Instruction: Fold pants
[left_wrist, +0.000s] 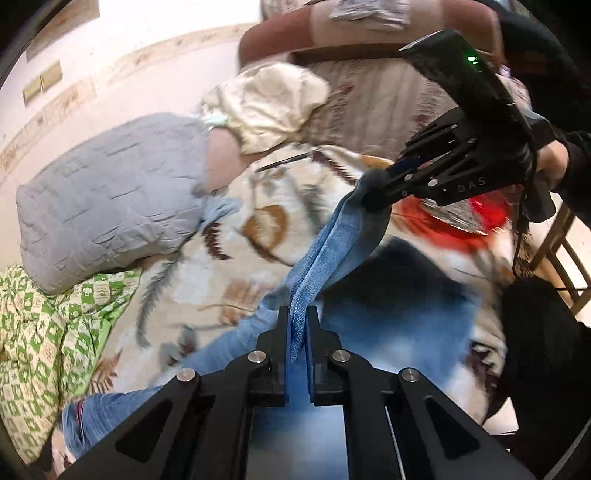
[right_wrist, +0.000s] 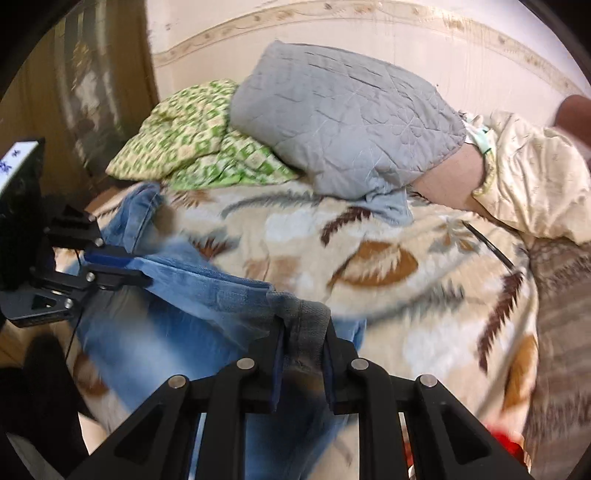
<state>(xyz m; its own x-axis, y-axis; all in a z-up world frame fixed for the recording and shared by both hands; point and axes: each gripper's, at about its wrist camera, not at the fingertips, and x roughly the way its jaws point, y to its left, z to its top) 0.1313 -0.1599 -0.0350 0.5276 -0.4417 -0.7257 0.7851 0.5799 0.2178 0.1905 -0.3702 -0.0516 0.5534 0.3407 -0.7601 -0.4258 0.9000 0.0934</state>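
Left wrist view: my left hand-held gripper (left_wrist: 297, 325) is clamped nearly closed on a bunched edge of the blue pants (left_wrist: 325, 254), the denim pinched between both fingers. From there the fabric rises in a taut band up to my right hand-held gripper (left_wrist: 373, 188), which grips the other end of the same edge, its jaws drawn together on the cloth. The rest of the pants hang down and trail across the leaf-patterned blanket (left_wrist: 258, 229) on the bed, one leg stretching toward the lower left. Beyond lie a grey quilted pillow (left_wrist: 110, 192), a green patterned pillow (left_wrist: 44, 325) and a cream pillow (left_wrist: 266, 103). Something red (left_wrist: 480, 218) sits behind my right hand-held gripper; it is too blurred to identify.

Right wrist view: my right hand-held gripper (right_wrist: 304, 332) is closed on a thick, greyish fold of the pants (right_wrist: 207, 288). The edge runs left to my left hand-held gripper (right_wrist: 122, 271), also closed on the denim. The pants droop below the held edge over the blanket (right_wrist: 388, 266). The grey quilted pillow (right_wrist: 347, 122) rests on the green patterned pillow (right_wrist: 192, 136), with the cream pillow (right_wrist: 532, 177) to the right.
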